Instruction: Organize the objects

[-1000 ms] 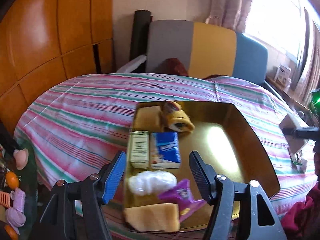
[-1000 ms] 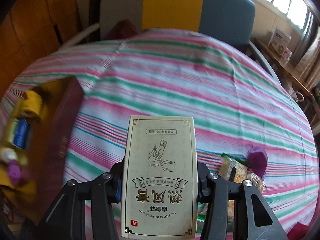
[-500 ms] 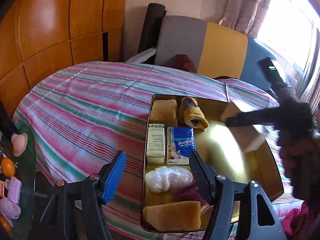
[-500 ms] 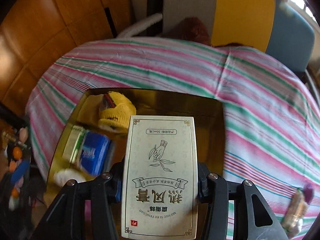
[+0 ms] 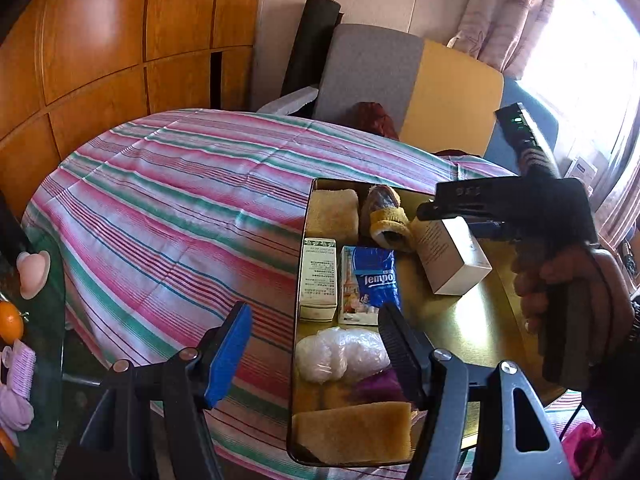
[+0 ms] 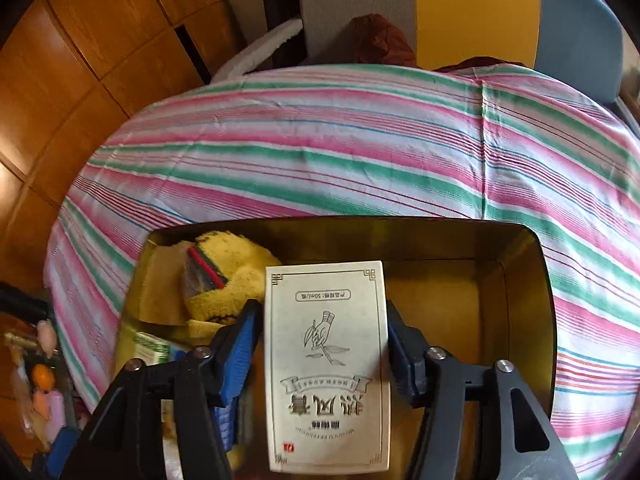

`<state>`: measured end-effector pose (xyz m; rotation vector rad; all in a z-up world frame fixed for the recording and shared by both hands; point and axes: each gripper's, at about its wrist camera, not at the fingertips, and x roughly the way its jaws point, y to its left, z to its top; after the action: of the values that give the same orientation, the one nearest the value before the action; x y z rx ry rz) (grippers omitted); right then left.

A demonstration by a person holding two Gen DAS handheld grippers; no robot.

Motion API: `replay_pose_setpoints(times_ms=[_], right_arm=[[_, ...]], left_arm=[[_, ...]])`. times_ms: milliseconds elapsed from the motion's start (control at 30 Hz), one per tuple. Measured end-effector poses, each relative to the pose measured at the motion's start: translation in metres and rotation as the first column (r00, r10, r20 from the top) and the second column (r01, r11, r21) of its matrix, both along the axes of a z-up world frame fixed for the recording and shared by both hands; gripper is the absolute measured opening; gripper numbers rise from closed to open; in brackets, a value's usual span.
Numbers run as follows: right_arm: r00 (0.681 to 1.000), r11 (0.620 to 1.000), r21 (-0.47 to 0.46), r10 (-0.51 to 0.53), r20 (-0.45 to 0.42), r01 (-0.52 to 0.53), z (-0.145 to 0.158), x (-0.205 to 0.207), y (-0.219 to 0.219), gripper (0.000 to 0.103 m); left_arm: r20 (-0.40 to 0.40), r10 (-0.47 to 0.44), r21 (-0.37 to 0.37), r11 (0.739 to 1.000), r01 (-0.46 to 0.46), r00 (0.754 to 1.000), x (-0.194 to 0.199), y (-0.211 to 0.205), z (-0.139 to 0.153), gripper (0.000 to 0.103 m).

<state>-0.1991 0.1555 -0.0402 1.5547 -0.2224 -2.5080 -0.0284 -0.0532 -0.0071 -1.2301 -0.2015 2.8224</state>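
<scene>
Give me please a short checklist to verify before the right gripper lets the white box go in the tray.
1. Right gripper grips the white box on both sides: ok.
2. Box is over the gold tray: ok.
3. Bare tray floor right of the yellow slipper: ok.
4. Box rests on the tray floor: cannot tell.
5. Left gripper open, holding nothing: ok.
6. Tempo tissue pack away from the box: ok.

A shiny golden rectangular tray [image 5: 480, 332] stands on a round table with a pink, green and white striped cloth [image 5: 180, 208]. The left gripper [image 5: 312, 344] hangs open, empty, at the tray's left edge. The right gripper [image 5: 448, 210] holds a white cardboard box [image 5: 452, 256] tilted above the tray, beside a blue tissue packet [image 5: 374, 276].
</scene>
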Motion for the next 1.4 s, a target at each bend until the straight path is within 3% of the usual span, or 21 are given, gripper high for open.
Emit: replay_pose_setpoints(times_ms=[300,633,933,1067,1200,1300,1333,1400], right_arm=[[0.995,0.999,-0.045,-0.014,-0.1,0.01,0.036,0.037,0.029,0.082],[0.986,0.996,0.09,0.015,-0.165,0.0,0.051,0.106,0.096,0.088],[0.977,0.97,0.192,-0.112,-0.184,0.147,0.057,0.15,0.201,0.093],[0.954,0.936,0.233,-0.219,-0.206,0.265,0.061,0.164,0.258,0.094],[0.889,0.868,0.23,-0.384,-0.25,0.44,0.059,0.178,0.322,0.096],[0.786,0.781,0.143,-0.566,-0.25,0.608,0.047,0.197,0.378,0.096],[0.732,0.735,0.075,-0.649,-0.209,0.673,0.038,0.206,0.398,0.096],[0.662,0.672,-0.048,-0.737,-0.137,0.739,0.034,0.218,0.424,0.096]], left_arm=[[-0.018,-0.038,-0.037,0.999,0.037,0.999,0.006,0.014,0.006,0.066],[-0.061,-0.097,-0.074,0.993,0.092,0.993,0.018,0.038,0.015,0.066],[-0.061,-0.146,-0.094,0.986,0.14,0.987,0.029,0.059,0.017,0.066],[-0.053,-0.177,-0.103,0.98,0.171,0.983,0.032,0.068,0.015,0.066],[-0.044,-0.213,-0.115,0.972,0.207,0.976,0.034,0.081,0.014,0.066],[-0.045,-0.239,-0.132,0.964,0.232,0.97,0.037,0.092,0.016,0.066],[-0.045,-0.249,-0.14,0.96,0.241,0.967,0.037,0.097,0.016,0.066],[-0.043,-0.264,-0.148,0.956,0.255,0.964,0.037,0.105,0.017,0.066]])
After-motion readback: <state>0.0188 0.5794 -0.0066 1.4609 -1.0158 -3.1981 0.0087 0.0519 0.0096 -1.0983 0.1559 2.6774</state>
